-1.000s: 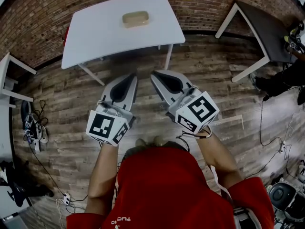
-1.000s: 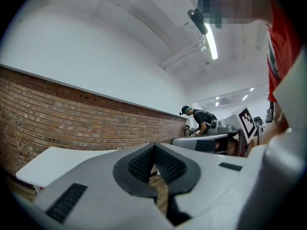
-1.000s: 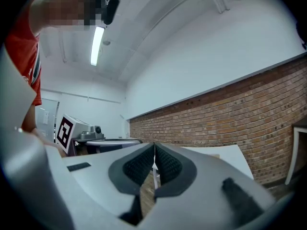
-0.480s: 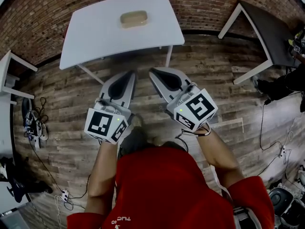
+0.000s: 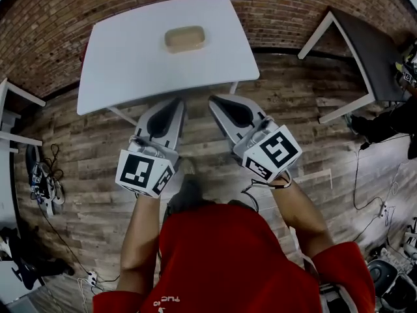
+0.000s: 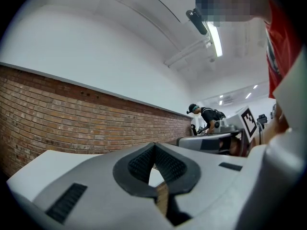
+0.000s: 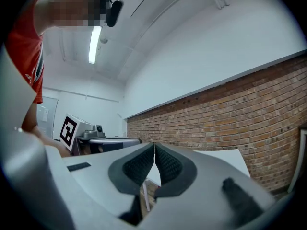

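Left tongs [image 5: 171, 111]: jaws together, ribbed black pads in contact, nothing between them. Right tongs [image 5: 221, 104]: jaws likewise together and empty.

Both tongs are held side by side above the wood-plank floor [image 5: 306, 103]. They are near each other but apart, with their tips angled slightly inward. The tips point toward the white rectangular desk [image 5: 124, 57] and, in the head view, reach close to its near edge.

The tan rounded rectangular block [image 5: 185, 38] lies flat on the desk top, toward the far edge and roughly midway along it. It is well apart from both tongs.

A red brick wall [image 5: 273, 8] runs behind the desk. A dark grey table [image 5: 365, 44] stands to the right, apart from the desk.
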Tool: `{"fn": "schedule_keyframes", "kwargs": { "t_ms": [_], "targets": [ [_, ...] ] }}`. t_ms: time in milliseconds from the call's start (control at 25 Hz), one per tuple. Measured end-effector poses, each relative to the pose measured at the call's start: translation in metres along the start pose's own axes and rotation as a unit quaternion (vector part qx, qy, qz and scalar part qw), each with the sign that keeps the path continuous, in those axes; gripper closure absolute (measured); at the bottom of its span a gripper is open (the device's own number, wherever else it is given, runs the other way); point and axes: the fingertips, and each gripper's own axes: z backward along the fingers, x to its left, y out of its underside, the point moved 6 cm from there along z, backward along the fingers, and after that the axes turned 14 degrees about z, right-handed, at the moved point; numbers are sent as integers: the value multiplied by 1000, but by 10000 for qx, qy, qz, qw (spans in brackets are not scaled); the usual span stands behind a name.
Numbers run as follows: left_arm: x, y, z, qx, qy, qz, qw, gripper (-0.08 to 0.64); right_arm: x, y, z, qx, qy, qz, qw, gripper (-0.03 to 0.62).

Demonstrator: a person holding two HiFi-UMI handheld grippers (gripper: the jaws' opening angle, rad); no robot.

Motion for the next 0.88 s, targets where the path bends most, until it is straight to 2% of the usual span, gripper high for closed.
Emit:
{"fn": "schedule_keyframes", "kwargs": {
  "t_ms": [240,480,680,880],
  "targets": [
    [75,-19,-35,17,59,27,10000,548,-32,11,-64,27,119,10,9999,560],
    [136,-30,-68,87,218,-33,9997,548,-64,25,-117,67,428,-30,9991,560],
    [171,-32,-89,174,392,5,9991,548,-81,34,-151,225,614,-33,9979,560],
    [188,-30,-109,209,480,117,9986,548,-99,42,-163,356,684,-69,9970,560]
  ]
}}
